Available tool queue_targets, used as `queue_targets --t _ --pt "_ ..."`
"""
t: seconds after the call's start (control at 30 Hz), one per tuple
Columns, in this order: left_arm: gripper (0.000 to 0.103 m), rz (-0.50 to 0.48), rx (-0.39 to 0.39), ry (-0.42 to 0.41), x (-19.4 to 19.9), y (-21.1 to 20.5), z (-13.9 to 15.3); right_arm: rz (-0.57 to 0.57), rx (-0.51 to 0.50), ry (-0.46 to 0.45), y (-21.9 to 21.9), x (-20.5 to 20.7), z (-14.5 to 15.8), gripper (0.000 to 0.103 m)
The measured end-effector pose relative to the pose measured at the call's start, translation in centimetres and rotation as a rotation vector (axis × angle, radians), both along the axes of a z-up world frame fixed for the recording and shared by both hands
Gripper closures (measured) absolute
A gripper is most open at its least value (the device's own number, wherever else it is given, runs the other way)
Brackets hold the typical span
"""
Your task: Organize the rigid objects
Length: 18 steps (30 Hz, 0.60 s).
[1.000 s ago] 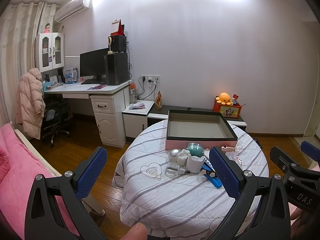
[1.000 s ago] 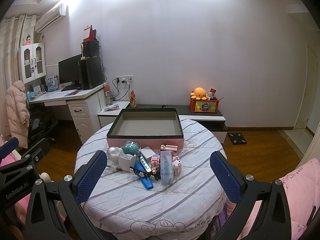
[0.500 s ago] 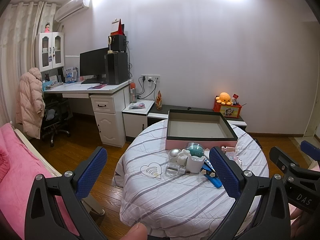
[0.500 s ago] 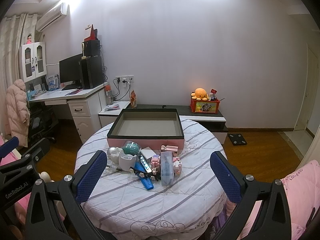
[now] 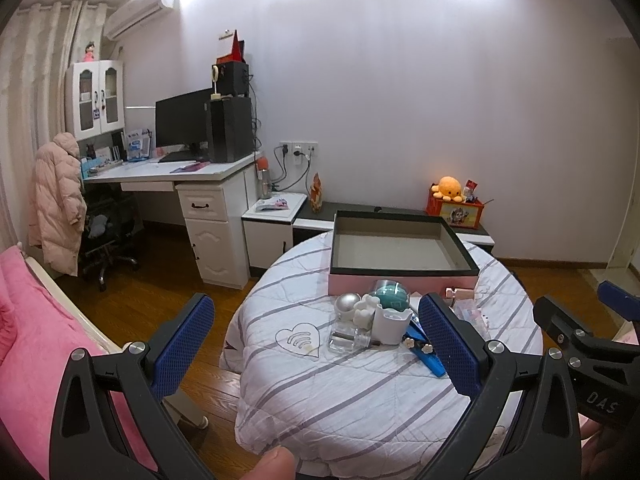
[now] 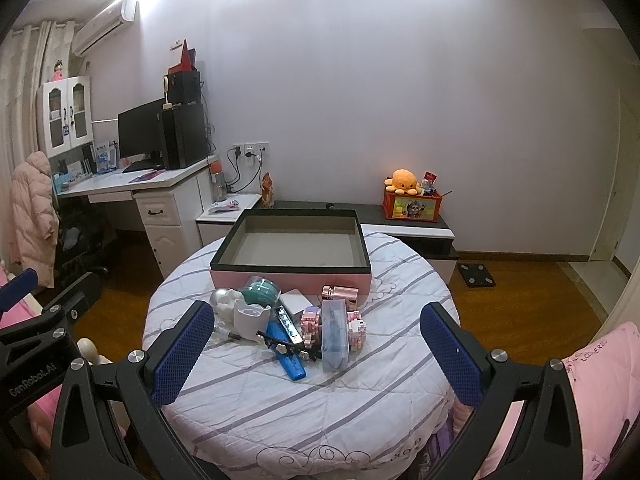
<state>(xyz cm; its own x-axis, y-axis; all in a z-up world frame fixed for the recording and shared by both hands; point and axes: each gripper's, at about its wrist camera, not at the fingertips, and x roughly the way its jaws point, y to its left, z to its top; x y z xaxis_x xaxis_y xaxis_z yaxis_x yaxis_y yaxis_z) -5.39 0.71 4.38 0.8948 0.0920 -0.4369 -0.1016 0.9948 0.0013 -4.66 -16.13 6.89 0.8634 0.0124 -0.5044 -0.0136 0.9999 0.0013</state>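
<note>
A pink box with a black rim (image 6: 290, 266) (image 5: 404, 270) stands open and empty at the far side of a round table (image 6: 304, 396). In front of it lies a cluster: a teal dome (image 6: 260, 294), a white cup (image 6: 250, 318), a silver ball (image 5: 347, 303), a clear bottle (image 5: 346, 338), a blue flat case (image 6: 290, 354), a clear pencil case (image 6: 335, 334), pink block figures (image 6: 311, 322) and a rose-gold tube (image 6: 340, 292). My left gripper (image 5: 316, 344) and right gripper (image 6: 316, 350) both hang open, short of the cluster, holding nothing.
The striped cloth (image 5: 360, 392) covers the table. A pink bed (image 5: 28, 344) lies at the left, a white desk (image 5: 208, 200) with a monitor beyond it, and a low cabinet (image 6: 404, 236) with an orange plush box behind the table. Wooden floor surrounds the table.
The right wrist view has shifted very slightly; the objects and both grippers stay as they were.
</note>
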Motion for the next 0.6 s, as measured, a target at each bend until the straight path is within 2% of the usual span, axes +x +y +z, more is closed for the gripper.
queue_targets --t 0.23,0.6 --pt "0.000 -0.019 -0.010 0.077 2.5 -0.9 -2.2 -0.019 0.005 0.087 -1.3 3.1 -3.2 0.000" --pt "0.000 -0.051 -0.040 0.264 10.0 -1.6 -8.0 -0.038 0.000 0.263 -3.3 9.4 -10.1 0.000"
